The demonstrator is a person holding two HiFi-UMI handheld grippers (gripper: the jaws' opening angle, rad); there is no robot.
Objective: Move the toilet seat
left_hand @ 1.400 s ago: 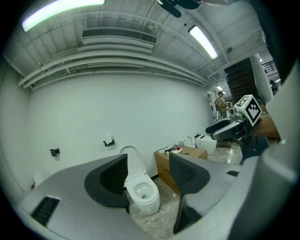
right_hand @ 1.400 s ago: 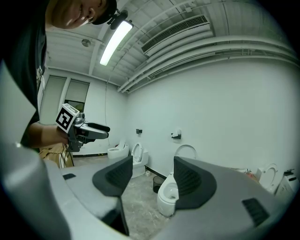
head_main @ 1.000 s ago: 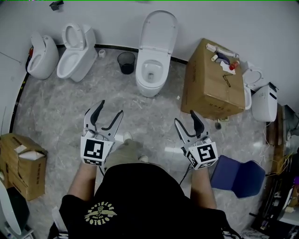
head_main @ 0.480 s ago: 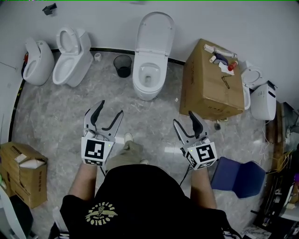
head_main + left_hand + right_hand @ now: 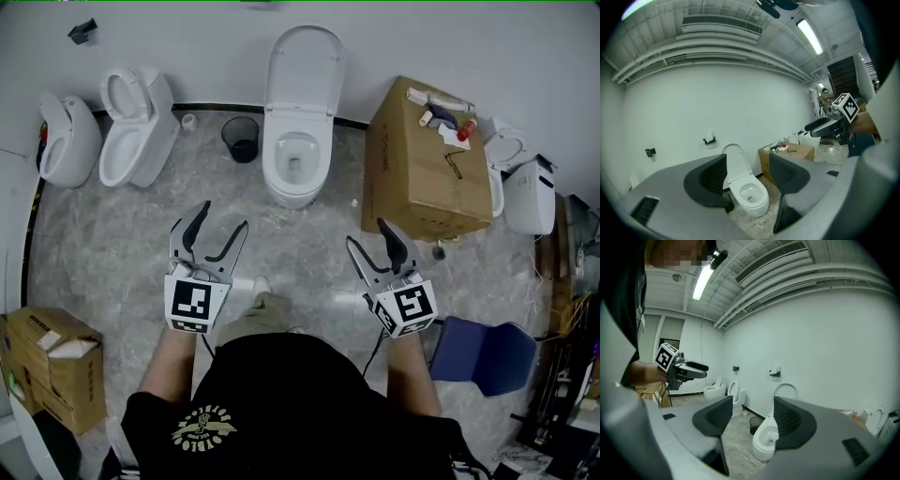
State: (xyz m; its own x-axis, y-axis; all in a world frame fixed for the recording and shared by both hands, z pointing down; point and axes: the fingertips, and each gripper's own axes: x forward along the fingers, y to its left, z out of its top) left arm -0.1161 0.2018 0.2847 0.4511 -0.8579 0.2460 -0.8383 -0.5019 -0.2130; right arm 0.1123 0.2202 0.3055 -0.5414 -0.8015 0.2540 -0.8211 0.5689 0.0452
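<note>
- Left gripper (image 5: 222, 217) — jaws spread wide with nothing between them. Its own view looks through the gap at the middle toilet. It keeps the same pose as a second ago.
- Right gripper (image 5: 367, 234) — also wide open and empty, carried level with the left one and well short of the bowl.
- Toilet (image 5: 297, 183) — white, at the floor's far edge against the wall, between the black bin (image 5: 242, 139) and the cardboard box (image 5: 427, 169).
- Toilet seat (image 5: 272, 161) — appears to lie down on the bowl, with the lid (image 5: 305, 66) upright behind it. Neither gripper touches it.
- Change — in the head view the two side toilets (image 5: 131, 127) have slid toward the left edge. The bowl now sits slightly lower and more squarely ahead of the grippers.
- Reading — I judge the person is still walking up and lining up on the middle toilet. The seat has not been moved yet, and the reach has not begun.
</note>
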